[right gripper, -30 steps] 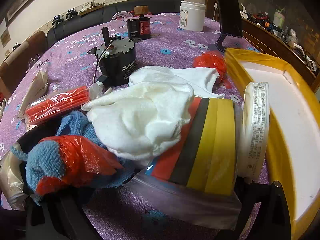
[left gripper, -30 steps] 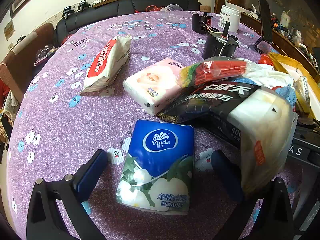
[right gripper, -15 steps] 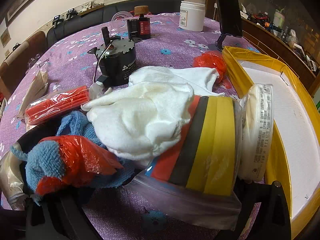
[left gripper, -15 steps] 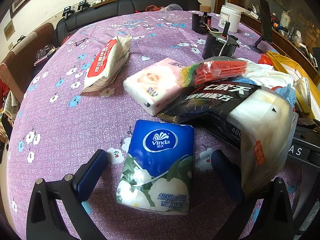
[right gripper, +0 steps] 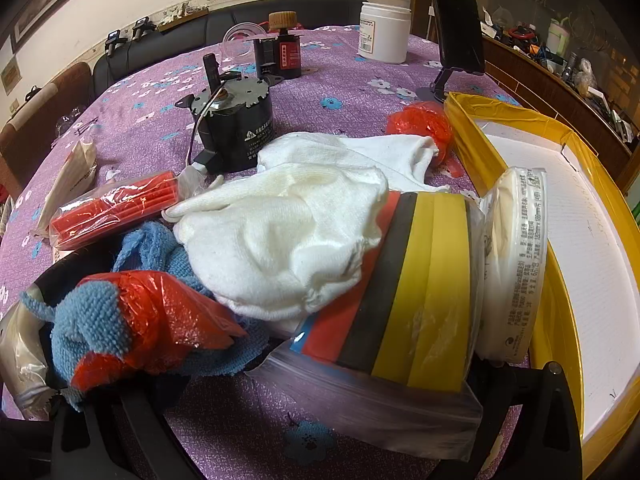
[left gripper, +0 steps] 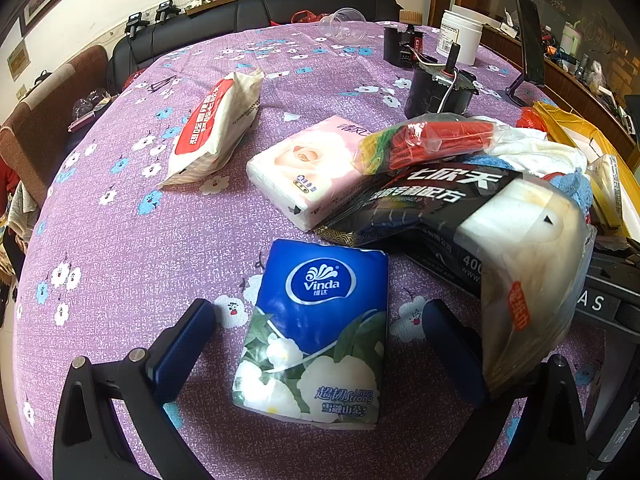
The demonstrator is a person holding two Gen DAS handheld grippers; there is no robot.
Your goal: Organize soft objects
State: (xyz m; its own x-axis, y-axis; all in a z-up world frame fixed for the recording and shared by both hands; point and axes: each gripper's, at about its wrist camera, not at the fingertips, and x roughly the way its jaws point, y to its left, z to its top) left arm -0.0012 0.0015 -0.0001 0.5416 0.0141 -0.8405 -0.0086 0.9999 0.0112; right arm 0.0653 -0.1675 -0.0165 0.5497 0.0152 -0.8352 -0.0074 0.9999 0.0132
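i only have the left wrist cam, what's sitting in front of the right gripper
Observer: A clear zip bag of red, black and yellow sheets lies across the gap of the right gripper. The arms are spread wide and the fingertips are hidden under the pile.
Operator: ok and the yellow tray, anything in it
Observer: From the right wrist view, the yellow tray shows a bare white floor in the part that is in frame.
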